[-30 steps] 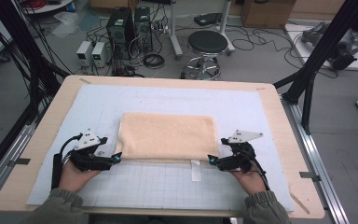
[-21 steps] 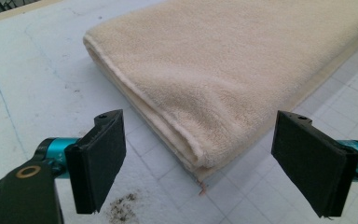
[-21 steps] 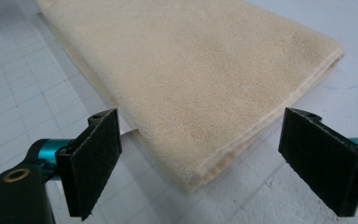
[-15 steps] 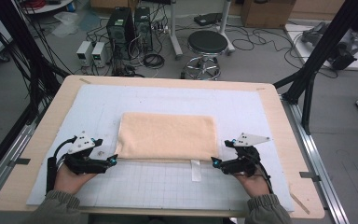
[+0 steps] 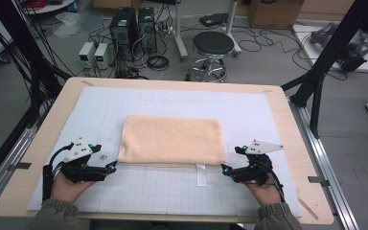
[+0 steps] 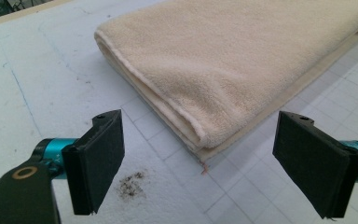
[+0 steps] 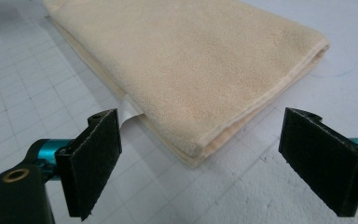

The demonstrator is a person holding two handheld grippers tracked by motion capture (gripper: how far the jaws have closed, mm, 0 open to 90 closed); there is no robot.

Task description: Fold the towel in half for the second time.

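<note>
Folded towel [image 5: 172,140] lies flat mid-mat [image 5: 278,120]. Left gripper [image 5: 111,166] sits spread at the towel's 7 o'clock corner, just off it, not touching. Right gripper [image 5: 225,168] also spread, at the 5 o'clock corner (white tag [image 5: 201,174] pokes out between them).
</note>
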